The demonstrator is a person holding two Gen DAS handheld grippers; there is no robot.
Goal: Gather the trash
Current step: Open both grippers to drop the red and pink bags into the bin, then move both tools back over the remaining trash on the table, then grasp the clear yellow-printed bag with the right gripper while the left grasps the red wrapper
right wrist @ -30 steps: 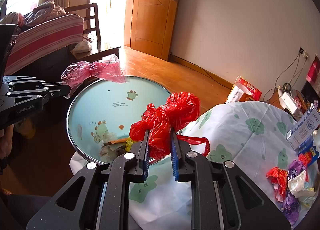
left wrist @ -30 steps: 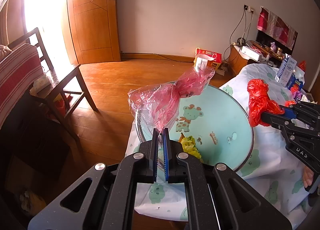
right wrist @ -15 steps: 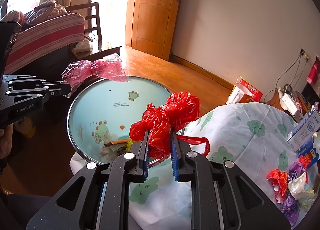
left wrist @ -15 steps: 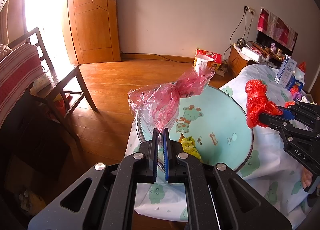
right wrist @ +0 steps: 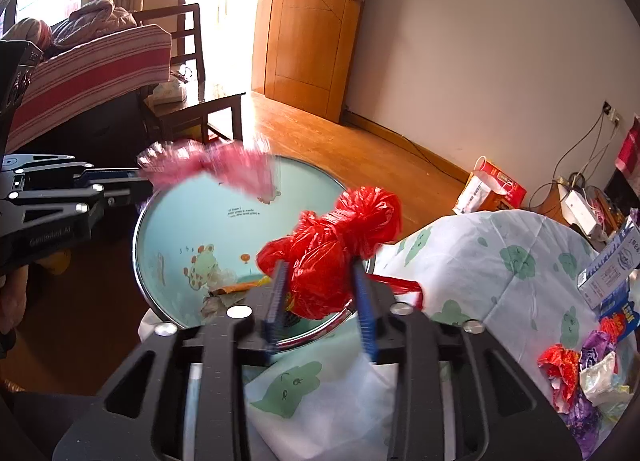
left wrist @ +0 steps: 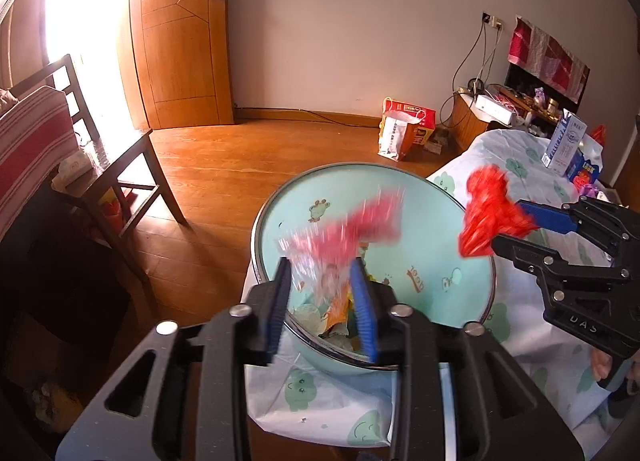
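A light-blue cartoon-print basin (left wrist: 440, 245) stands at the table's edge with several scraps (left wrist: 336, 309) in its bottom. My left gripper (left wrist: 320, 301) is over its near rim, jaws opening. A translucent pink bag (left wrist: 340, 229), blurred, is dropping between and above the blue pads, free of them. In the right wrist view my right gripper (right wrist: 320, 305) is also opening. A knotted red bag (right wrist: 328, 257) sits loosely between its pads above the basin (right wrist: 180, 221). Each view shows the other gripper: the right gripper (left wrist: 508, 225) with the red bag (left wrist: 488, 217), the left gripper (right wrist: 140, 183) with the pink bag (right wrist: 212, 169).
The table's printed cloth (right wrist: 500, 261) carries a pile of crumpled wrappers (right wrist: 580, 373) and a milk carton (left wrist: 564, 141) at the right. A wooden chair (left wrist: 120, 181) stands left of the basin. A paper bag (left wrist: 404, 133) sits on the floor by the wall.
Both grippers were shut on their bags; now both pairs of jaws have spread. The pink bag has slipped down toward the basin, and the red bag has loosened between the right pads.
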